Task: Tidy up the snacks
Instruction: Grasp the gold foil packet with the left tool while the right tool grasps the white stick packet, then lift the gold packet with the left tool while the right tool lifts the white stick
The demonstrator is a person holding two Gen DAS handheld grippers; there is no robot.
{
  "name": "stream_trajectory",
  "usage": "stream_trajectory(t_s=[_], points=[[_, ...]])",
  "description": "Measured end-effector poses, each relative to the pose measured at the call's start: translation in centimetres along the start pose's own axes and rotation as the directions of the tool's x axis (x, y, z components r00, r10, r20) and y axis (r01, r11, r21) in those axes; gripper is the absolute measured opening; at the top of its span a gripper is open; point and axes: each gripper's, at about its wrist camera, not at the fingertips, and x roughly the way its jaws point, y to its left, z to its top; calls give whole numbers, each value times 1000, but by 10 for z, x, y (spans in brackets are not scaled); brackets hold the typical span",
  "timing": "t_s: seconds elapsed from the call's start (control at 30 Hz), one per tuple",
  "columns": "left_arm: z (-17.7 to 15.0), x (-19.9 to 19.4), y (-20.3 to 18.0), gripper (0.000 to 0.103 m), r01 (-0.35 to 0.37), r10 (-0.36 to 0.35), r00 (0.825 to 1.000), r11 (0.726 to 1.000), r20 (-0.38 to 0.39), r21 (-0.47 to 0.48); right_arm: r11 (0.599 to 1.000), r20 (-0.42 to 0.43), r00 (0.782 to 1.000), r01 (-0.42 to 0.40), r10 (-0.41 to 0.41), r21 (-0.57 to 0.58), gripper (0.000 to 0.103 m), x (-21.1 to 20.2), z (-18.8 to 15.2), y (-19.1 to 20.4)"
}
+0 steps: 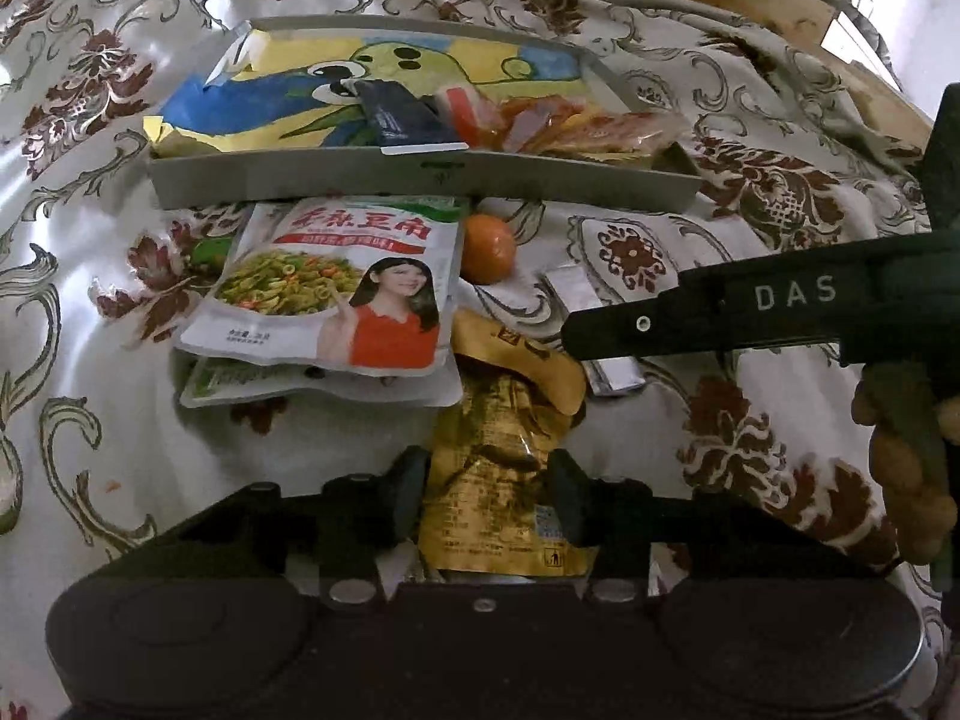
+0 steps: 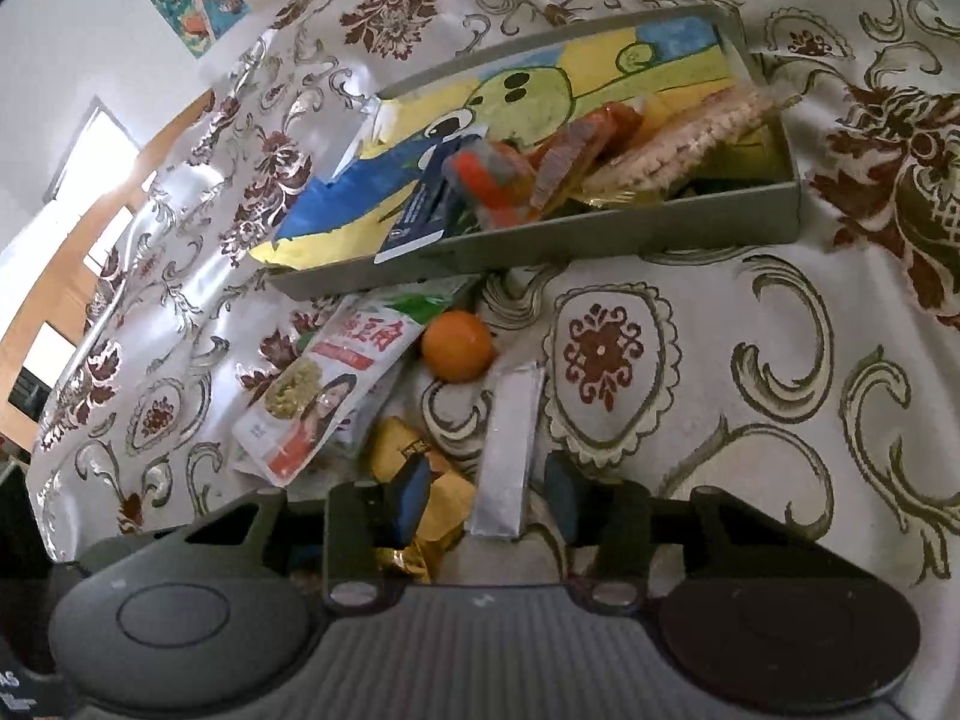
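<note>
A gold foil packet (image 1: 492, 432) lies lengthwise on the patterned cloth, and my left gripper (image 1: 486, 492) is shut on its lower part, which crinkles between the pads. The gold foil packet (image 2: 399, 444) also shows in the right wrist view. My right gripper (image 2: 486, 495) stands part-way open around a silver stick packet (image 2: 507, 438), with a gap beside its right pad. Its left pad overlaps the gold packet. One of that gripper's fingers (image 1: 660, 318) reaches in from the right. A white and green bean packet (image 1: 336, 282) and an orange (image 1: 489, 249) lie before the grey tray (image 1: 420, 177).
The tray (image 2: 540, 240) holds a cartoon-printed bag (image 1: 360, 90), a dark blue packet (image 1: 402, 114) and several red and orange snacks (image 2: 498, 180). A hand (image 1: 900, 468) grips the right tool. Wooden furniture (image 1: 780, 6) stands beyond the cloth.
</note>
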Motion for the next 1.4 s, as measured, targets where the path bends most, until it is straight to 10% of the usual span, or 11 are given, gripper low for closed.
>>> stream_trajectory(t_s=[0.83,1.4], points=[[-2,-9,-19,39,-59,61,998,993,-21,100,981,-24,985,166,-169,-103,21,14,-5,18],[-10,-7,-16,51,-78,80,996,996,-41,46,992,-44,992,116,-118,-49,29,6,-9,12]])
